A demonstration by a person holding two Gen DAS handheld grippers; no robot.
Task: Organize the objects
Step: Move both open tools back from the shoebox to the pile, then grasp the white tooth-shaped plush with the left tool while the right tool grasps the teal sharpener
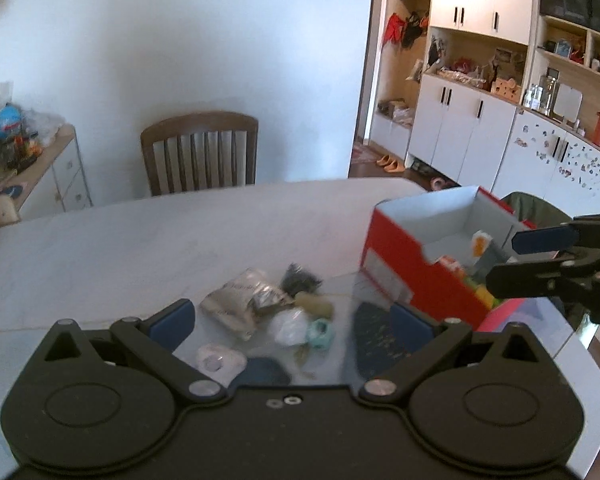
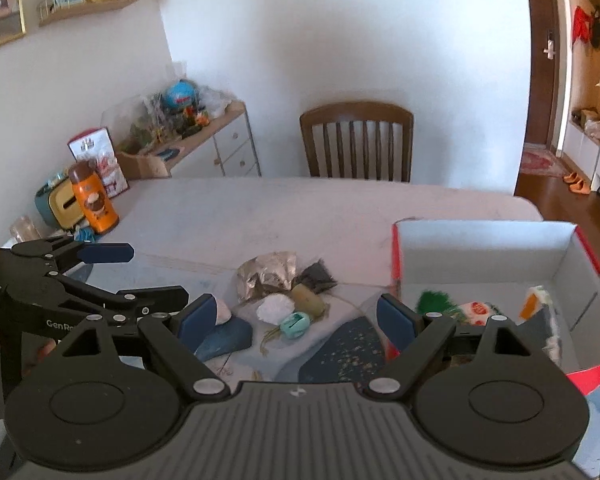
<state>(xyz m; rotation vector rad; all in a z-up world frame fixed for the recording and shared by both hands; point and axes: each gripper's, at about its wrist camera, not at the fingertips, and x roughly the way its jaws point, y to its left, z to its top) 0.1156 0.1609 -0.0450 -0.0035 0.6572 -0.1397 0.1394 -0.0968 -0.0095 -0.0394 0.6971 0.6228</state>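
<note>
The pale dining table (image 2: 300,216) fills the middle of both views, with a slatted wooden chair (image 2: 357,142) at its far edge against the white wall. At the right of the right wrist view a red cardboard box (image 2: 488,252) with a white interior stands open on the table, already holding a few packets and something green. Left of the box, in the lower centre, lies a loose cluster: a crumpled silver foil bag (image 2: 269,271), a dark speckled pouch (image 2: 342,350), a white lump (image 2: 275,309) and a small teal piece (image 2: 295,325). The left gripper (image 1: 292,322) hangs above the cluster, jaws spread wide, holding nothing. The right gripper (image 2: 296,316) is likewise wide apart and empty, near the box.
</note>
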